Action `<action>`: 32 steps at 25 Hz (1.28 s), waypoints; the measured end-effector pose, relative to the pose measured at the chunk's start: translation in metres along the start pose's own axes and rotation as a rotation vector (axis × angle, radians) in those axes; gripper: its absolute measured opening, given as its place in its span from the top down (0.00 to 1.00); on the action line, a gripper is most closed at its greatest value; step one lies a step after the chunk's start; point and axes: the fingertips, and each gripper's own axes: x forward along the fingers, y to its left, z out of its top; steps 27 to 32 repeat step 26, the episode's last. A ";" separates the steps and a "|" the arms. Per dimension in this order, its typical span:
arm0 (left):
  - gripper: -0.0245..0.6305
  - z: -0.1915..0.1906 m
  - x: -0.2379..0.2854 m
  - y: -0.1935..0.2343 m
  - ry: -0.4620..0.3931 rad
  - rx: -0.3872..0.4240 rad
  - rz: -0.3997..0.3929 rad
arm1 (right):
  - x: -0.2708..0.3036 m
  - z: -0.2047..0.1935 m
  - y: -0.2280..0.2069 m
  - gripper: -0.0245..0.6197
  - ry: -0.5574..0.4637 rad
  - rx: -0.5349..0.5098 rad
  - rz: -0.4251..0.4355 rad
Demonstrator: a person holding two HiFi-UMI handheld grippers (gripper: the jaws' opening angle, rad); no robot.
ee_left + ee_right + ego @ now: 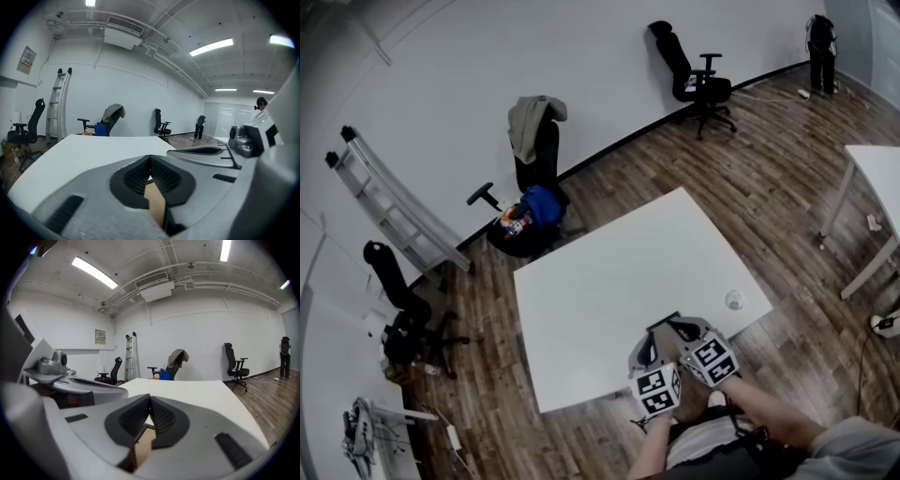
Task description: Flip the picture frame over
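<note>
Hovering side by side at the near edge of the square white counter (pixel 609 291), the left tool (pixel 150 160) and the right tool (pixel 150 401) each have their dark ribbed jaws pressed together, with nothing pinched between them. No picture frame shows in any view; the top carries only a small round pale object (pixel 734 300) near its right corner. Where the frame lies and which face it shows cannot be told, so how much of the flip is done stays unsettled.

Left tool (pixel 150 160), right tool (pixel 150 399) — side by side, jaws closed, tipped slightly downward.
</note>
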 end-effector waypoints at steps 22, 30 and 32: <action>0.96 -0.006 0.005 -0.006 0.019 0.005 -0.006 | -0.001 -0.005 -0.004 0.96 0.020 0.010 0.009; 0.96 -0.006 0.009 -0.008 0.017 0.007 -0.007 | 0.000 -0.007 -0.007 0.96 0.022 0.008 0.012; 0.96 -0.006 0.009 -0.008 0.017 0.007 -0.007 | 0.000 -0.007 -0.007 0.96 0.022 0.008 0.012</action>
